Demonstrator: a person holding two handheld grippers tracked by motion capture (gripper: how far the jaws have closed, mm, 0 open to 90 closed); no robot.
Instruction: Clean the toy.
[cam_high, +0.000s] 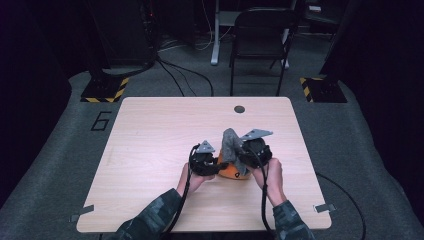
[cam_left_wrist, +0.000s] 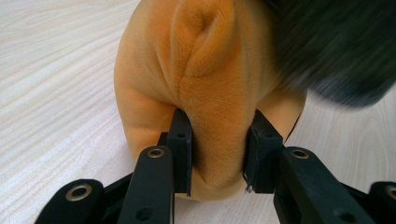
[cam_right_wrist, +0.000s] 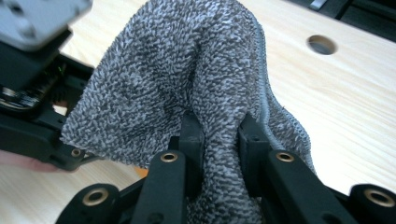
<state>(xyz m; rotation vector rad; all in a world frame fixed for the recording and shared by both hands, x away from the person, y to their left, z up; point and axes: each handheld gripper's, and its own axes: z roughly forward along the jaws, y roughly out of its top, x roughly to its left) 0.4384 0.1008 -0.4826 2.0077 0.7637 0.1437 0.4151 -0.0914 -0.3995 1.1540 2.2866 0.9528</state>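
An orange plush toy (cam_high: 235, 171) sits on the wooden table (cam_high: 150, 140) between the two hands. My left gripper (cam_left_wrist: 218, 154) is shut on a fold of the orange plush (cam_left_wrist: 205, 84), its pads pressing into the fabric from both sides. In the high view the left gripper (cam_high: 214, 167) sits at the toy's left. A grey knitted cloth (cam_right_wrist: 187, 70) hangs bunched between the jaws of my right gripper (cam_right_wrist: 219, 140), which is shut on it. From above, the grey cloth (cam_high: 231, 144) stands lifted over the toy, with the right gripper (cam_high: 245, 155) just right of it.
A round cable hole (cam_high: 239, 109) lies near the table's far edge. A black chair (cam_high: 260, 35) and cables stand on the floor beyond the table. Metal clips (cam_high: 325, 207) sit at the near corners. The table's left half is bare wood.
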